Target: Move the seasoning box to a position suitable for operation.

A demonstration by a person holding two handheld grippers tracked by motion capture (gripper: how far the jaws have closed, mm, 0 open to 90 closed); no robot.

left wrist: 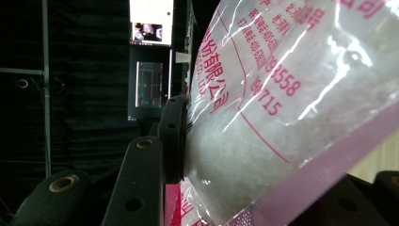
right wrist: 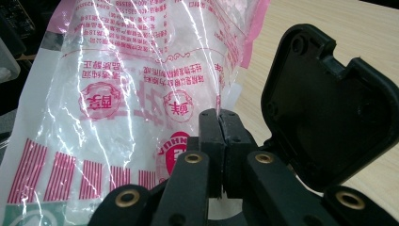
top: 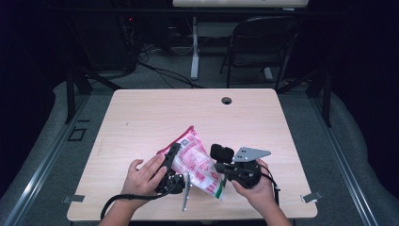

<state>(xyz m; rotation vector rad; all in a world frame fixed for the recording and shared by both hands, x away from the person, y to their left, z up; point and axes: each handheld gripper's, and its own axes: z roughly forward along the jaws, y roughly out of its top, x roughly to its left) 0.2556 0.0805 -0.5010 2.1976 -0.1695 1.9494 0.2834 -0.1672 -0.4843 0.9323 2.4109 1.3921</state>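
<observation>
bench: light wood top, rear two thirds bare, cable hole near the far edge; all the work sits in the near-centre strip close to the front edge.
floor behind: folding chair and desk legs past the far edge, well apart from the bench work.
bag: clear plastic pouch with pink print and white granular fill, held up tilted between both tools, upper corner pointing to the far edge, lower corner near the front edge. Bare bench to left, right and behind it.
left tool: jaws part open, clamped across the filled body of the bag; in the left gripper view a pad presses into the bulge.
right tool: jaws closed pad to pad, pinching the bag's thin side edge; in the high view it sits just right of the bag.
hands: left hand and right hand both at the front edge, little room behind them.
</observation>
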